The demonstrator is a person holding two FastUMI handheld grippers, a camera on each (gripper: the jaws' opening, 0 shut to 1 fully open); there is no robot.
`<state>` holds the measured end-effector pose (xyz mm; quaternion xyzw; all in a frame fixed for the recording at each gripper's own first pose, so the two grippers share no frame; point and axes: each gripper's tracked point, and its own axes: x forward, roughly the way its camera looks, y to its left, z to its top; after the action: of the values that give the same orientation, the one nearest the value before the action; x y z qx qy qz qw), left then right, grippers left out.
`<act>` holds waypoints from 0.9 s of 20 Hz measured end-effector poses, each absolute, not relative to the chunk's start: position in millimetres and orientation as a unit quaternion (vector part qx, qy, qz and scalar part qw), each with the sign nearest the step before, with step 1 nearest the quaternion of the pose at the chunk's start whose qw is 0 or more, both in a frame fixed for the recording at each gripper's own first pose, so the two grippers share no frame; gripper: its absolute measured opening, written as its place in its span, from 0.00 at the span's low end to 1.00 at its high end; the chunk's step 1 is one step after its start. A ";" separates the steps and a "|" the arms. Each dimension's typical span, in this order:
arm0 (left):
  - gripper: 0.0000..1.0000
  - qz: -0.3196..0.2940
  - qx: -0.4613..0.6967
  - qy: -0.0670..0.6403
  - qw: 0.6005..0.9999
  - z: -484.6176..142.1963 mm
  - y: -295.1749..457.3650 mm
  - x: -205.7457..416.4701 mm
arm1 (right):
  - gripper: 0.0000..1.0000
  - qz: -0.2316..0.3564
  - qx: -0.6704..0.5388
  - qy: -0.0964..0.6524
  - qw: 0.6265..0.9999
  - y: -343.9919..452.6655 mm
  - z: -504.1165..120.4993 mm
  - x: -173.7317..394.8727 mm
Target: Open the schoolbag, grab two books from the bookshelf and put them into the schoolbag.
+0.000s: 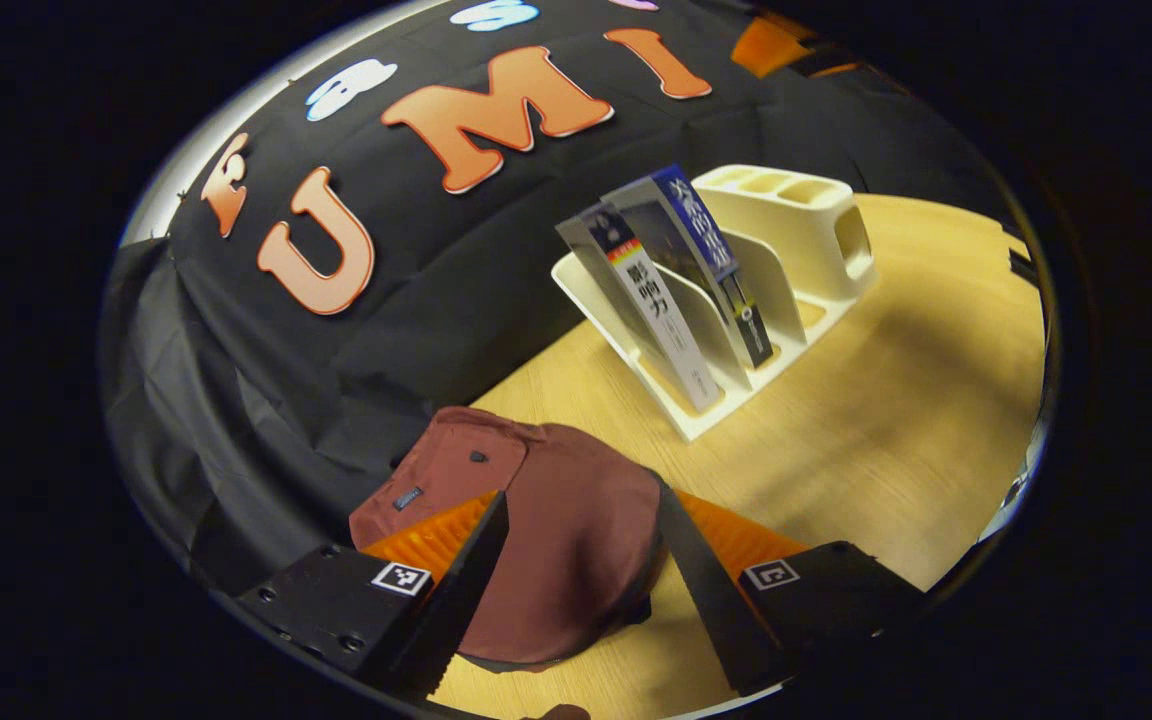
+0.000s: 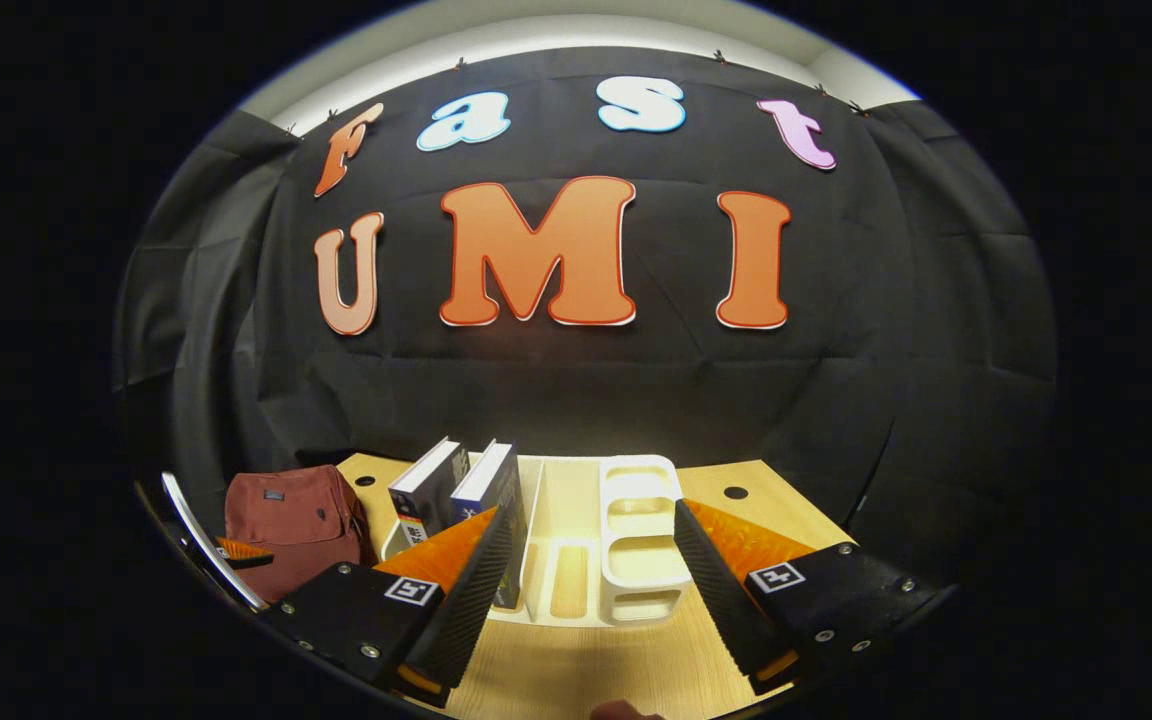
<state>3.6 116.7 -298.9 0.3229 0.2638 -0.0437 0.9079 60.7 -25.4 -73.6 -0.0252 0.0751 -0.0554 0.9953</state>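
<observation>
The maroon schoolbag (image 1: 576,560) lies on the wooden table (image 1: 896,420), its flap closed. My left gripper (image 1: 581,492) hovers over it, open, with the bag's top showing between the spread fingers. Two books, one with a grey spine (image 1: 658,305) and one with a blue spine (image 1: 711,255), lean in a white desk rack (image 1: 816,240) farther along the table. In the right gripper view my right gripper (image 2: 596,508) stands open in front of the rack (image 2: 636,530), with both books (image 2: 428,488) (image 2: 488,482) at its left end and the bag (image 2: 286,520) beyond them.
The rack's right part is a block of pen cups (image 1: 786,190). The black cloth wall (image 2: 576,390) runs just behind the table. Bare wood (image 2: 586,670) lies between my right gripper and the rack. Two small round holes (image 2: 735,492) mark the tabletop's back.
</observation>
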 end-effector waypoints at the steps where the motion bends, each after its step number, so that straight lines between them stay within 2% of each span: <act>1: 0.98 -0.040 0.336 0.277 0.899 -309.4 121.4 4.2 | 0.97 -0.056 -0.024 0.079 0.995 -28.2 -76.1 62.1; 9: 0.97 -0.005 0.410 0.343 0.845 -361.0 158.5 -2.1 | 0.97 -0.055 -0.012 0.083 0.995 -40.2 -81.7 75.5; 12: 0.92 -0.008 0.421 0.353 0.835 -362.9 160.5 2.1 | 0.97 -0.054 -0.007 0.085 0.995 -42.6 -84.4 79.1; 13: 0.69 -0.012 0.419 0.359 0.834 -361.9 159.6 1.1 | 0.97 -0.052 -0.005 0.086 0.995 -42.4 -84.6 80.5; 15: 0.52 -0.015 0.415 0.363 0.834 -353.3 157.5 3.5 | 0.97 -0.049 -0.001 0.087 0.995 -42.5 -84.6 82.0; 16: 0.49 -0.018 0.413 0.364 0.835 -347.4 156.7 6.5 | 0.97 -0.047 0.001 0.088 0.995 -42.7 -84.7 83.4; 17: 0.37 -0.020 0.408 0.367 0.836 -340.2 157.2 6.6 | 0.97 -0.045 0.001 0.092 0.995 -42.3 -86.0 84.5; 18: 0.33 -0.023 0.403 0.371 0.836 -332.3 158.2 7.0 | 0.97 -0.041 0.003 0.093 0.995 -41.1 -85.9 85.6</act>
<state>7.0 158.2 -332.3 0.4027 0.3712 -0.0228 0.8364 85.6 -41.1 -85.9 0.0032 0.0934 -0.0408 0.9948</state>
